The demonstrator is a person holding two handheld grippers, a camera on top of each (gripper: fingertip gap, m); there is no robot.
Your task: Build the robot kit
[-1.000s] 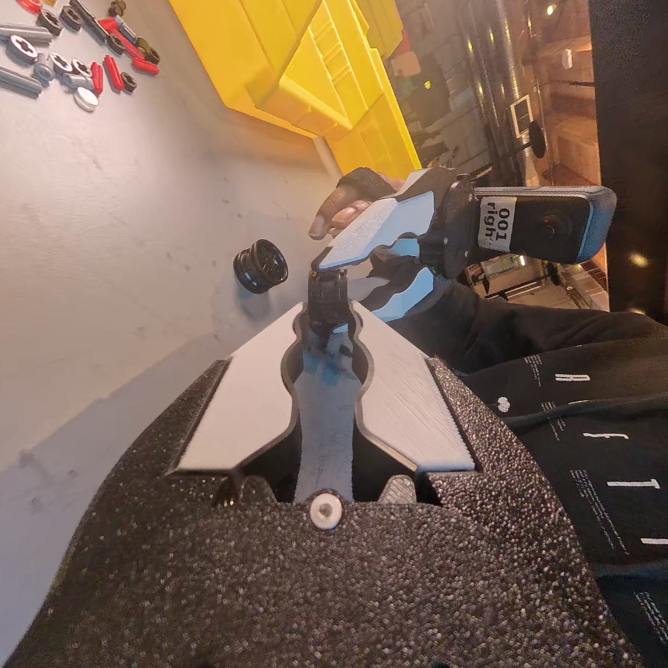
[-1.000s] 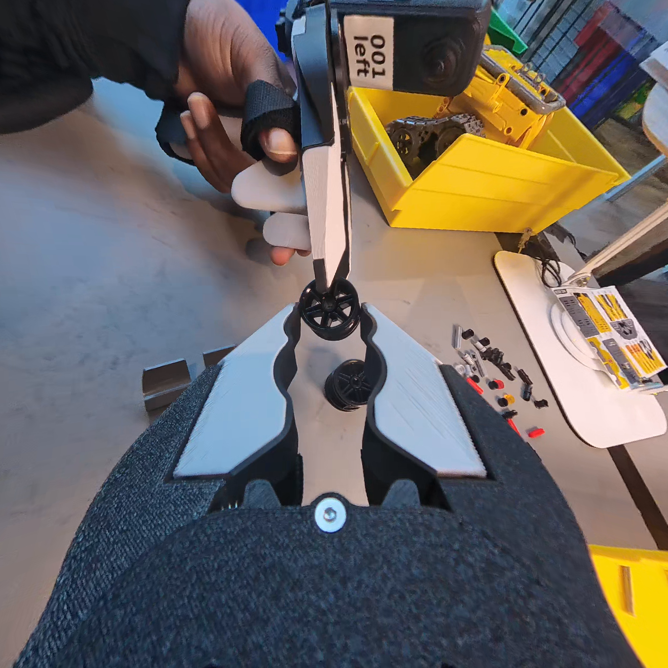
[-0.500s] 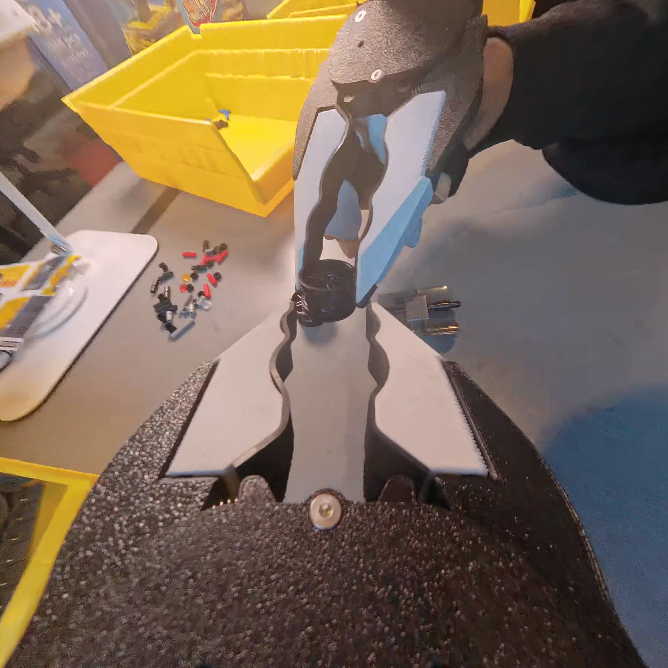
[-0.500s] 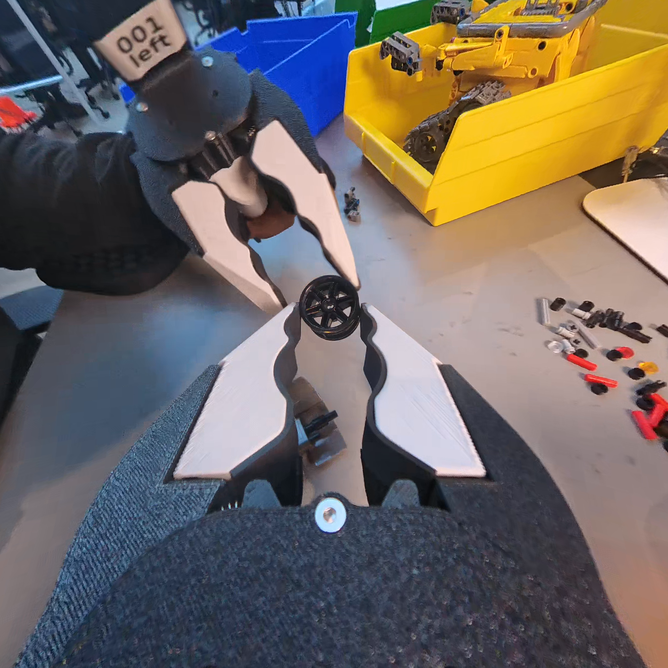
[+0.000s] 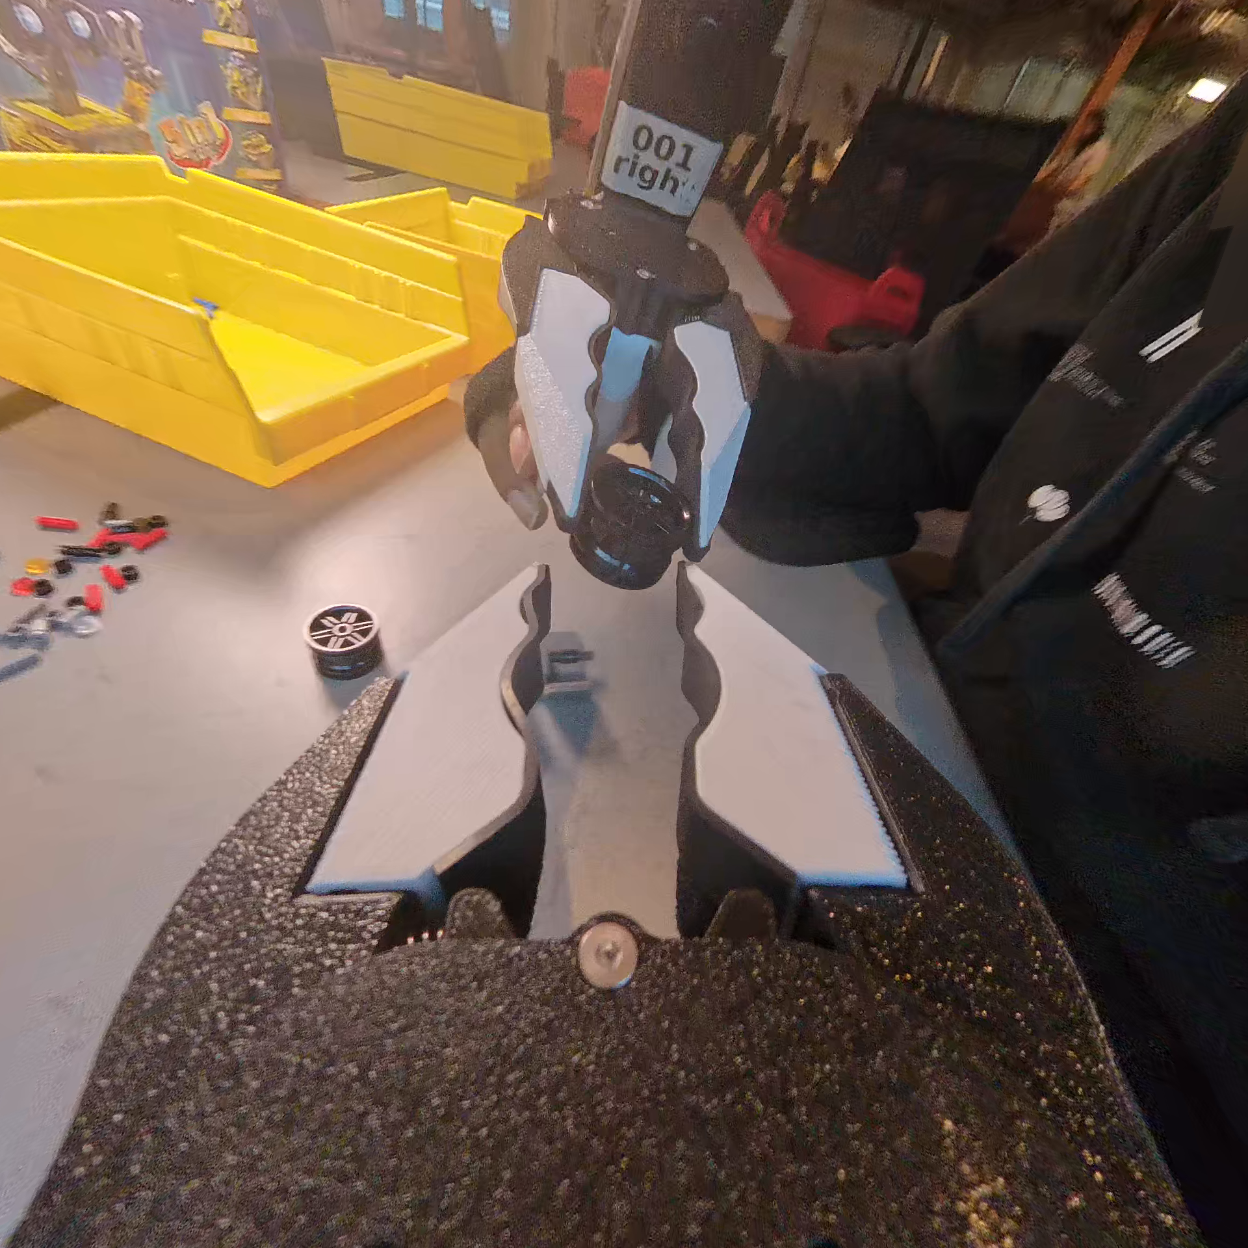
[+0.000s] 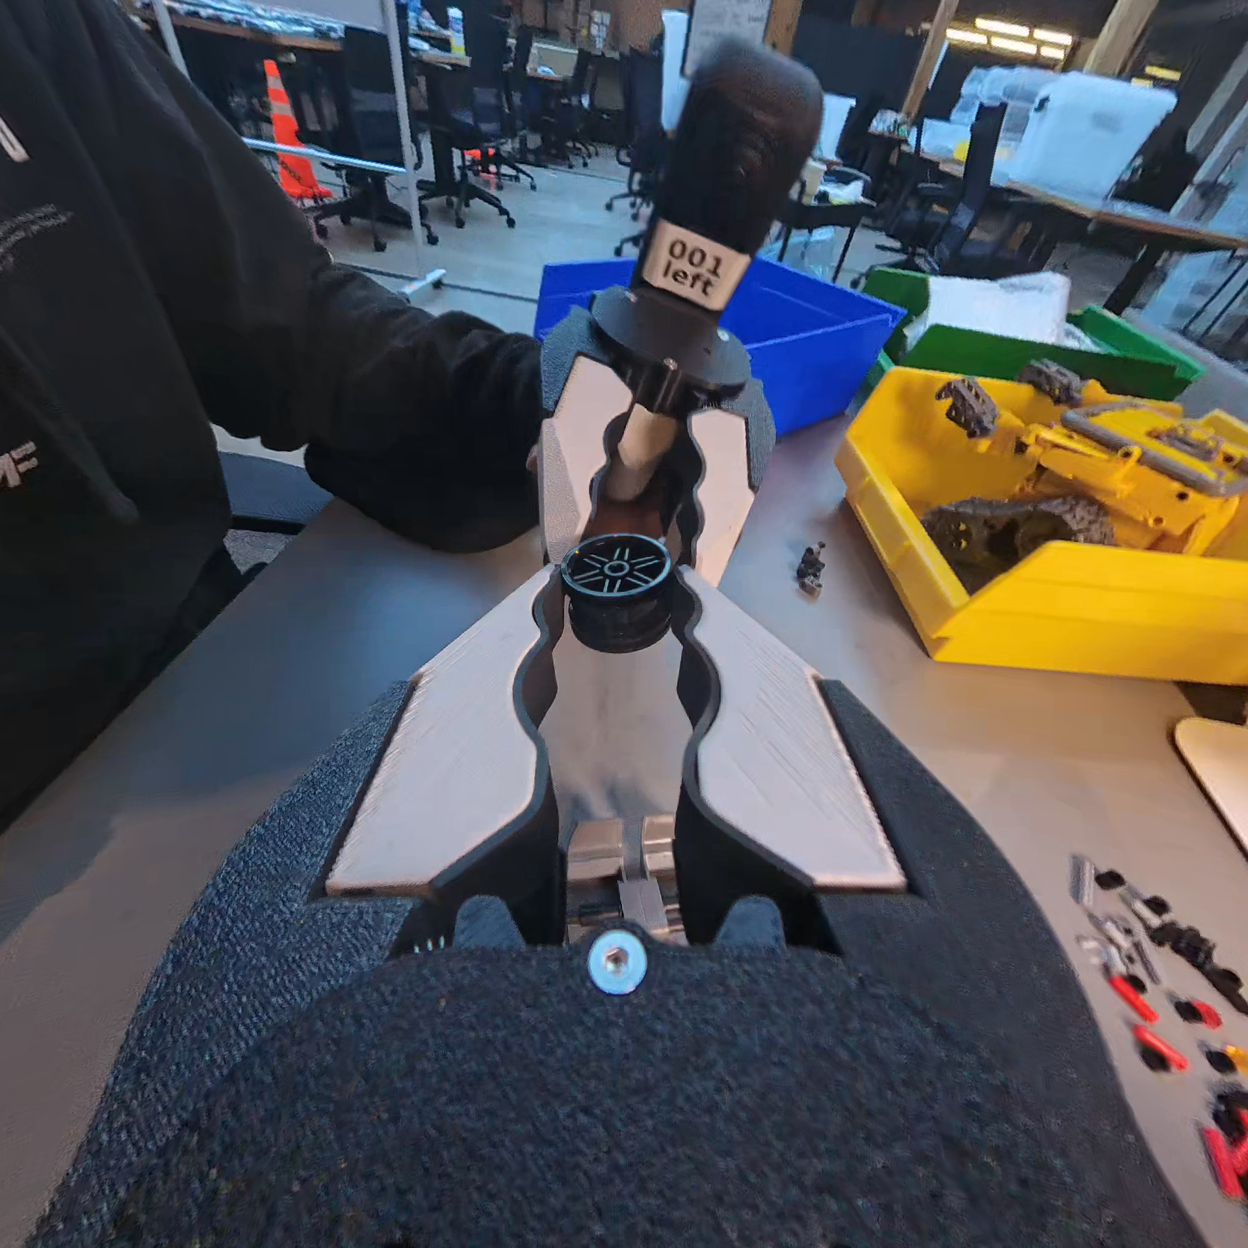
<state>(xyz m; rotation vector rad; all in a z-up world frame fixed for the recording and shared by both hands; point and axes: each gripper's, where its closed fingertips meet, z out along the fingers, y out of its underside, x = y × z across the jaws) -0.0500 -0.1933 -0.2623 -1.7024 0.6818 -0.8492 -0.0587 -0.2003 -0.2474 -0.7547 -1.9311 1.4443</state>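
Note:
My right gripper (image 6: 616, 584) is shut on a black spoked wheel (image 6: 616, 574) and holds it above the grey table (image 6: 338, 641). In the left wrist view the right gripper (image 5: 631, 540) points toward the camera with the wheel (image 5: 625, 520) between its tips. My left gripper (image 5: 611, 574) is open and empty, its tips just short of that wheel. It faces the right gripper tip to tip and also shows in the right wrist view (image 6: 628, 540). A second black wheel (image 5: 343, 638) lies flat on the table to the left.
An empty yellow bin (image 5: 270, 351) stands at the back left. Another yellow bin (image 6: 1080, 608) holds a yellow tracked toy model. Blue (image 6: 810, 338) and green (image 6: 1047, 351) bins stand behind. Small red and black parts (image 5: 81, 560) and grey metal pieces (image 6: 621, 871) lie on the table. Only a small space, under 4 cm, lies between the two pairs of fingers.
My left gripper let go of the small black piece it held against the wheel, opened and drew back a little. Both grippers swung round to face each other. The right keeps the wheel.

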